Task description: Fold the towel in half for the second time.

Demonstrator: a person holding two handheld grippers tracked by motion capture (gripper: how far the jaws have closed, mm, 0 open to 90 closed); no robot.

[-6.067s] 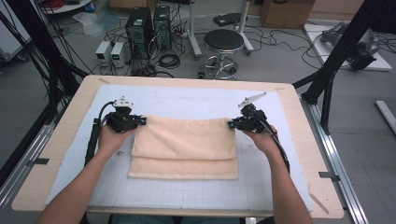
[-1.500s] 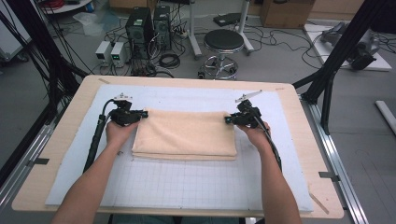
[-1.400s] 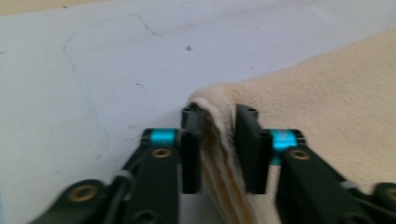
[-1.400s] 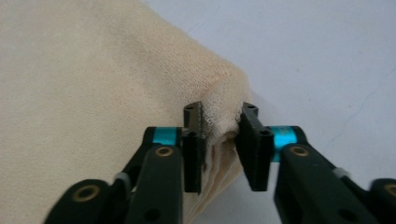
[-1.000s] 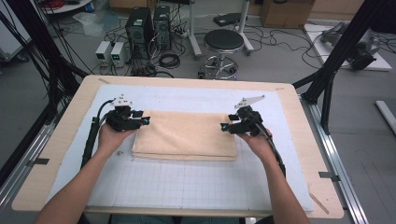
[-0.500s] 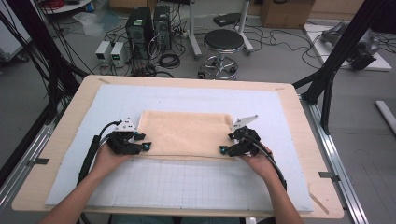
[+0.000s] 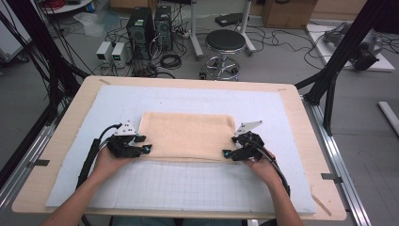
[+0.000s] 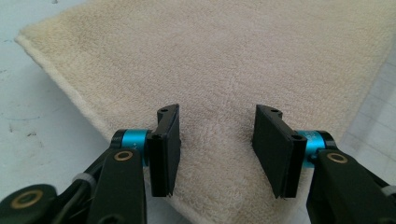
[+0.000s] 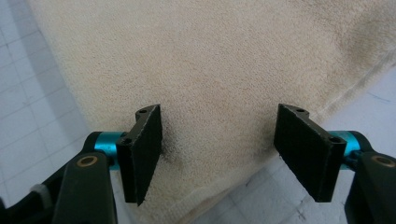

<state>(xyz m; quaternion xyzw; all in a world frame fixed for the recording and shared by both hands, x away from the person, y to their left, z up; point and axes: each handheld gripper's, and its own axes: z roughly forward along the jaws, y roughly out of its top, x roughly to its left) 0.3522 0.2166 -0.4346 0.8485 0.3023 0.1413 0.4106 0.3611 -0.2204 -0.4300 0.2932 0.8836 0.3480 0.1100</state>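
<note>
The folded beige towel (image 7: 187, 136) lies flat in the middle of the worktop (image 7: 301, 117), on the pale gridded mat (image 7: 197, 183). Your left tool (image 7: 141, 144) is at its near left corner and your right tool (image 7: 228, 153) is at its near right corner. In the left gripper view the left tool (image 8: 215, 140) has its jaws standing well apart over the corner of the towel (image 8: 233, 56), with nothing between them. In the right gripper view the right tool (image 9: 217, 144) is wide open in the same way, above the near edge of the towel (image 9: 210, 60), and it holds nothing.

The first risk is that you take only the top layer. The towel is folded, and if the jaws close too high, the lower layers will stay on the mat and the fold will open. Go low enough that one pad can slide under the whole edge.

The second risk is an uneven pull. If one tool closes on the cloth and the other one misses, the towel will turn and wrinkle when you lift it. I judge that the two tools should close together.

Also, each corner lies very close to the jaws. A bite too near the tip of the corner can slip out of the pads, so take a little more cloth.
</note>
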